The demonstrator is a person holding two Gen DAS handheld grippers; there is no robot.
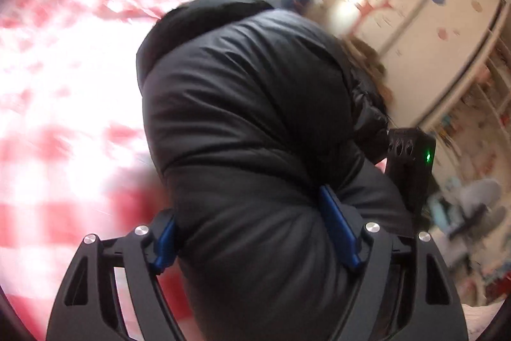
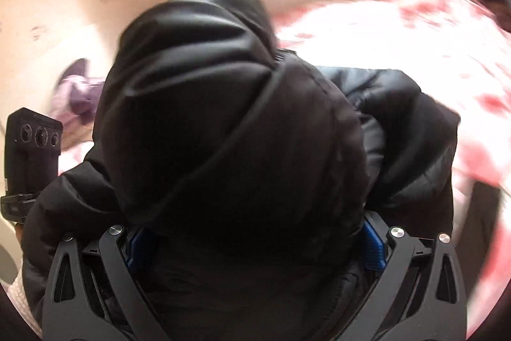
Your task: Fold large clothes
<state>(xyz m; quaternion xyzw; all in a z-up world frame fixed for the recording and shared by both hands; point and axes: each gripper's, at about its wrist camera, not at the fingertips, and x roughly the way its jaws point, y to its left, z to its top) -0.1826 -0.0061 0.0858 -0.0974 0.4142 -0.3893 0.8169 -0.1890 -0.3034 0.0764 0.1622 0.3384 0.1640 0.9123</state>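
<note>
A bulky black puffer jacket fills the middle of the left wrist view, bunched and held above a pink and white bed cover. My left gripper is shut on a thick fold of it, its blue pads pressed into the fabric. In the right wrist view the same jacket fills the centre. My right gripper is shut on another thick fold, blue pads partly buried in it. The other gripper's black body shows at the right, and also at the left in the right wrist view.
The bed cover spreads under and behind the jacket. A cream wardrobe with coloured stickers stands at the right, with cluttered shelves below it. A purple cloth lies at the left. Both views are motion-blurred.
</note>
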